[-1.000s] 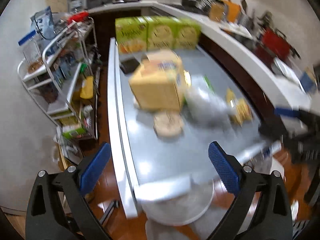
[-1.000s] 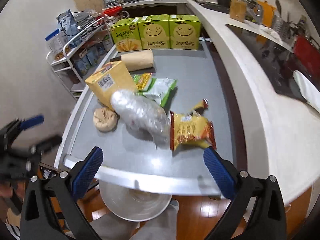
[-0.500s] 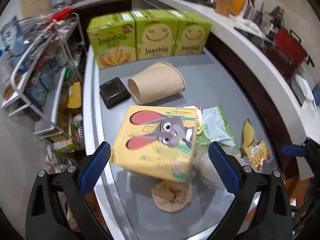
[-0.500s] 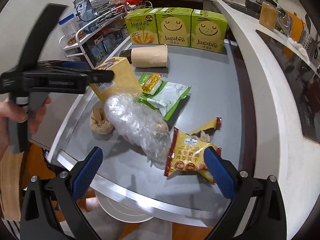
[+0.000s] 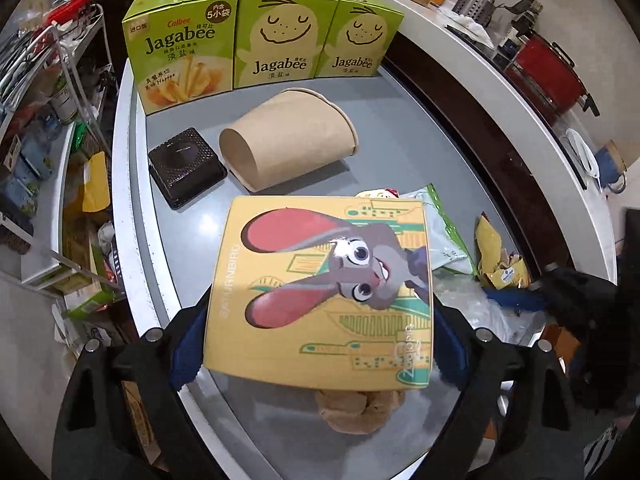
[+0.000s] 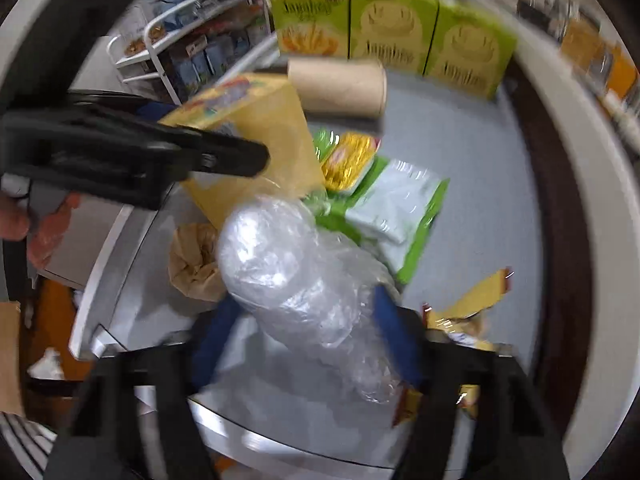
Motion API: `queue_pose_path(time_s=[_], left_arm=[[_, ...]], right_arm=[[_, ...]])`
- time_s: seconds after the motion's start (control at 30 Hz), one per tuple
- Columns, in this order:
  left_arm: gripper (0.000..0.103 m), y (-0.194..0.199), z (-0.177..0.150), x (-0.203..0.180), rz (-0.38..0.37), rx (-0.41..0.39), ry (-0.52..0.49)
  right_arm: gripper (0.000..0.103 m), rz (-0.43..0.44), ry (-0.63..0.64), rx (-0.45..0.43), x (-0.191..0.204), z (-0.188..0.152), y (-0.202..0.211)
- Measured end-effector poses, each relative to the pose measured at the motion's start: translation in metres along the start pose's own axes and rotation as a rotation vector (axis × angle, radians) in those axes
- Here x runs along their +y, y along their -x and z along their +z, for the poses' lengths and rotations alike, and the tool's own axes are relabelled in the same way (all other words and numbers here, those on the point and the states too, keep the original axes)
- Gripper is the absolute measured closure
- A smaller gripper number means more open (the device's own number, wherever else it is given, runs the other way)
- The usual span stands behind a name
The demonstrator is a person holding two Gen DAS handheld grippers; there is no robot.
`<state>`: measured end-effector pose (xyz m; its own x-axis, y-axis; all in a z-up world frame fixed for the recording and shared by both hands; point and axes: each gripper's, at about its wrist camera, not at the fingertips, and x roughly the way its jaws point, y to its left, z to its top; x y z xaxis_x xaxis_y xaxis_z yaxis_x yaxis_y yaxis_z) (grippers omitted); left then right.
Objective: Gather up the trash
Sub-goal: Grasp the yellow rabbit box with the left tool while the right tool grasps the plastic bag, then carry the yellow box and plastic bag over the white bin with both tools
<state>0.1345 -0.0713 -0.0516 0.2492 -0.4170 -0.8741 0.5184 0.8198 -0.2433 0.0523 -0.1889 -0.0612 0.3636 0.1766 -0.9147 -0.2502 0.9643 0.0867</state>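
Paper cup [image 5: 288,136] behind yellow box [image 5: 320,292]; crumpled bag [image 5: 356,412] beneath.

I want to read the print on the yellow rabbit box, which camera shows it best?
Left wrist: the yellow rabbit box faces it squarely, sharp, rabbit and lettering visible. Right wrist shows only a blurred side, partly hidden.

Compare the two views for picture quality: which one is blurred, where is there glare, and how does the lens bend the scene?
Left wrist view: sharp; the print on the yellow box reads clearly, with a glare spot on the rabbit's head; the fisheye bows the table edges. Right wrist view: motion blur throughout, smearing the green boxes; highlights glint on the plastic wrap.
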Motion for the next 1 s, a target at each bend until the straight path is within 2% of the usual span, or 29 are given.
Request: queue_pose_path(time_s=[0.17,0.4,0.67,0.83,1.0], left_arm=[[0.011,0.017,-0.001,0.007,-0.008,-0.063,0.042],[0.011,0.057,-0.006,0.019,-0.004,-0.201,0.149],[0.011,0.096,-0.035,0.006,0.051,-0.298,0.187],[0.011,0.109,-0.054,-0.014,0.131,-0.324,0.162],[0.011,0.111,-0.066,-0.026,0.178,-0.316,0.170]], right_arm=[[0.064,0.047,-0.040,-0.021,-0.009,0.002,0.003],[0.067,0.109,-0.110,-0.101,-0.021,0.000,0.029],[0.067,0.203,-0.189,-0.188,-0.041,-0.002,0.071],[0.067,0.223,-0.191,-0.220,-0.046,-0.008,0.093],[0.067,0.236,-0.186,-0.222,-0.050,-0.013,0.102]])
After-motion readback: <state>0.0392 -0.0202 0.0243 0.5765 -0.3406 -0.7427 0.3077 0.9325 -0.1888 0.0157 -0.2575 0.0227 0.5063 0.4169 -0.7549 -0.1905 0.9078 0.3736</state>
